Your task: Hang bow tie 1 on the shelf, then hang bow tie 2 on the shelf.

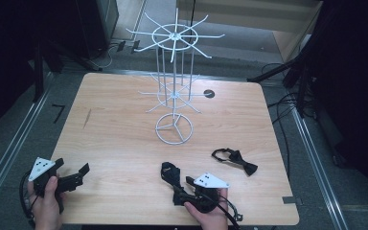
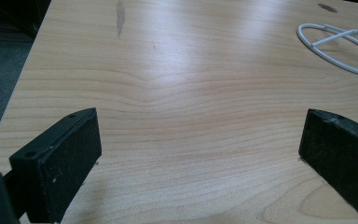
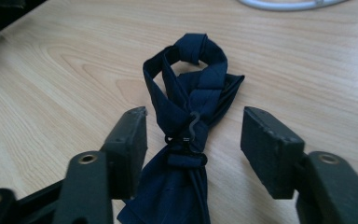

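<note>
The right gripper point(image 3: 193, 140) is sitting wide open around a dark blue bow tie point(image 3: 191, 107) lying on the table point(image 1: 124, 143) near its front edge, gripping nothing yet. The tie is looking soft, light and floppy, so pinching at the knot by its small hook point(image 3: 193, 123) is probably the surest hold. The left gripper point(image 2: 200, 149) is hanging open and empty over bare wood, and no containers are lying about.
</note>
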A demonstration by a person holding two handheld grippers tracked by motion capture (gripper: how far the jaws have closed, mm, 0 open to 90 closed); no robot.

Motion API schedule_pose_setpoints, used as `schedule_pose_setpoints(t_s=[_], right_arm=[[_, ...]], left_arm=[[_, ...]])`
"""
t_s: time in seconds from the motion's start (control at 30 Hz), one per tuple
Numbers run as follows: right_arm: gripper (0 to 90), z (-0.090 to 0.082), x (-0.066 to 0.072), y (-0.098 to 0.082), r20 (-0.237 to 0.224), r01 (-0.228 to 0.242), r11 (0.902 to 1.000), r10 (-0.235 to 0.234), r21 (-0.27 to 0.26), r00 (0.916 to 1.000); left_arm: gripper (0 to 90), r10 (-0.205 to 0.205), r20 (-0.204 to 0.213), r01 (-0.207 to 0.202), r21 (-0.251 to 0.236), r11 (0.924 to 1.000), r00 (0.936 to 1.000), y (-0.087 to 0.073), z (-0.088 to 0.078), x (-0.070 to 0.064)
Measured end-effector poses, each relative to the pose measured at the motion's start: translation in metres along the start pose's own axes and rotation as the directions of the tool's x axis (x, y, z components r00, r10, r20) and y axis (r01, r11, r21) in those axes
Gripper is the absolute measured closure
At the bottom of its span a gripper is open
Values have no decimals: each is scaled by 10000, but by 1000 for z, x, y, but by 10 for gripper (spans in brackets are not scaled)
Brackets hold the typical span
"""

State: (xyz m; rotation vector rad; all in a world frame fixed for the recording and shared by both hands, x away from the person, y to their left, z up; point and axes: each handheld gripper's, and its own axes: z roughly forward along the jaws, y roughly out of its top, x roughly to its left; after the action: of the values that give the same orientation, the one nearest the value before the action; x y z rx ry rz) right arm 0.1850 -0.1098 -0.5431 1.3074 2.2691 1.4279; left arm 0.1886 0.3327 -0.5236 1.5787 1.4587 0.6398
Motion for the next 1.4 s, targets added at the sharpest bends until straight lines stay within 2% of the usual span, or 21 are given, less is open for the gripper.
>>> schedule_pose_setpoints(t_s=[0.07, 0.27, 0.47, 0.57, 0.83, 1.07, 1.13, 1.4], right_arm=[[482, 4, 1, -1, 16, 54, 9996, -54, 280, 10000], [539, 6, -1, -1, -69, -102, 9988, 105, 487, 9999], [618, 7, 0, -1, -133, 31, 9982, -24, 595, 9999], [701, 7, 1, -1, 9, 68, 9979, -69, 641, 10000], [714, 7, 4, -2, 118, 310, 9974, -319, 648, 9994], [717, 2, 4, -2, 237, 377, 9992, -380, 121, 9990], [717, 0, 5, -1, 301, 534, 9985, -530, -117, 9981], [718, -12, 4, 6, 481, 660, 9952, -627, -723, 9969]], left_arm=[[0, -7, -10, 7, 38, 10000, 10000, 0, 0, 0], [0, 71, -41, -71, 68, 10000, 10000, 0, 1, 0], [0, 63, -41, -63, 53, 10000, 10000, 0, 0, 0], [0, 58, -44, -58, 24, 10000, 10000, 0, 0, -1], [0, 91, -51, -90, 130, 9999, 9999, 0, 1, -1], [0, 41, -27, -40, 91, 10000, 10000, 0, 1, 0], [0, 35, -25, -35, 80, 10000, 10000, 0, 1, 0], [0, 23, -48, -23, 44, 10000, 10000, 0, 1, 0]])
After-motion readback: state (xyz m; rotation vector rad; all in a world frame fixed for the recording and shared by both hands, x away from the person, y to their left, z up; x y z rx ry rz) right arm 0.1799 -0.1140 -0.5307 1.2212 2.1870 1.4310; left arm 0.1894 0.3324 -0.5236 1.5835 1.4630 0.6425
